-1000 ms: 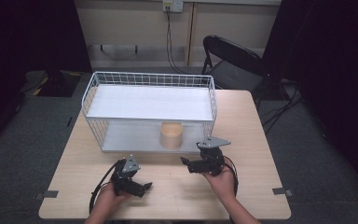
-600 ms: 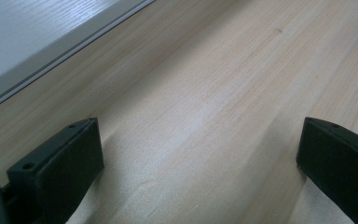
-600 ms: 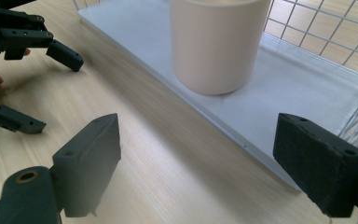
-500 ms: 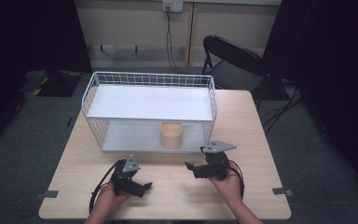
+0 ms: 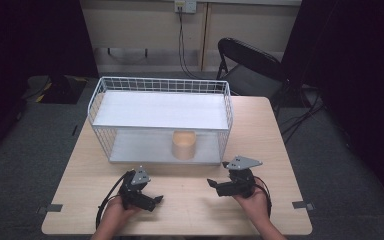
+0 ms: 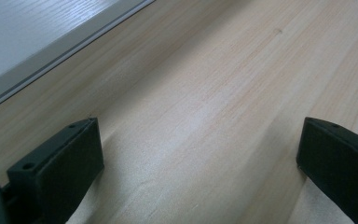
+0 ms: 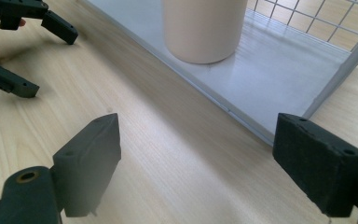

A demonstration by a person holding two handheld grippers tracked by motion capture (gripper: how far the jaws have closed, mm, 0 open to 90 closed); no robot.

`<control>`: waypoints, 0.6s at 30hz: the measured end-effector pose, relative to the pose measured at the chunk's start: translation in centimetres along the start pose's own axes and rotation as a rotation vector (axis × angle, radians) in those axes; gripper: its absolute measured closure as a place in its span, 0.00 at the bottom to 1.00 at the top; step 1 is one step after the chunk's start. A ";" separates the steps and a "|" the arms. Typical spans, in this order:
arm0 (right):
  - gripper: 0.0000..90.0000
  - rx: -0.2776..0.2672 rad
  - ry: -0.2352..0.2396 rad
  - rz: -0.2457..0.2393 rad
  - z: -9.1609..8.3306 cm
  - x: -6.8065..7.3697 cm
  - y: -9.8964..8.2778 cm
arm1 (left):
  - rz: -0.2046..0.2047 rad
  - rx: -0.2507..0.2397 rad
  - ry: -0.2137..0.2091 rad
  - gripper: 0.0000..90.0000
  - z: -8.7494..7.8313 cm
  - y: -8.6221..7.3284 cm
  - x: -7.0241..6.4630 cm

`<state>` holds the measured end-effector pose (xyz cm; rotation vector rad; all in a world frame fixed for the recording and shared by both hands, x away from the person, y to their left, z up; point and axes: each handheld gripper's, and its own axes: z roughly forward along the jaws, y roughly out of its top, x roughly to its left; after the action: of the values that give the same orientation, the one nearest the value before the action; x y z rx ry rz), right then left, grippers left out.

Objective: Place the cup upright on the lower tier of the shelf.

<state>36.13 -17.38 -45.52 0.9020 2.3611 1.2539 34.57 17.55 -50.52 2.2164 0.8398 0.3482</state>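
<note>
One tan cup [image 5: 184, 145] stands inside my white wire basket [image 5: 160, 120] on the wooden table [image 5: 190, 205]. My left gripper [image 5: 150, 201] and right gripper [image 5: 215, 186] hover nearby, jaws spread, empty. Behind: black chair [image 5: 250, 65].

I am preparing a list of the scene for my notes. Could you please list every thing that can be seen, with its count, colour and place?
table: one, light wood, centre of the high view
wire rack: one, white, with two shelves, on the far half of the table
cup: one, beige, on the lower shelf of the rack, toward its right
folding chair: one, black, behind the table's far right corner
wall cable: one, black, hanging from a socket on the back wall
tape marks: two, grey, on the table's near corners
left gripper: one, black, open, near left of the table
right gripper: one, black, open, near right of the table
hands: two, each holding a gripper, at the near edge
</note>
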 end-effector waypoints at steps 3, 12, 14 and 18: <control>0.16 0.002 0.007 -0.001 -0.1 -0.2 -0.3 | 0.000 0.000 0.000 0.00 0.0 0.0 0.0; 0.16 0.009 0.014 -0.021 -0.8 -0.5 -1.3 | 0.000 0.000 0.000 0.00 0.0 0.0 0.0; 0.16 0.006 0.024 -0.024 -1.0 -0.7 -1.6 | 0.000 0.000 0.000 0.00 0.0 0.0 0.0; 0.16 0.007 0.025 -0.039 -1.4 -0.8 -2.0 | 0.000 0.000 0.000 0.00 0.0 0.0 0.0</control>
<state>35.21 -19.61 -46.42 0.8435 2.3920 1.2493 34.57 17.55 -50.52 2.2166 0.8396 0.3485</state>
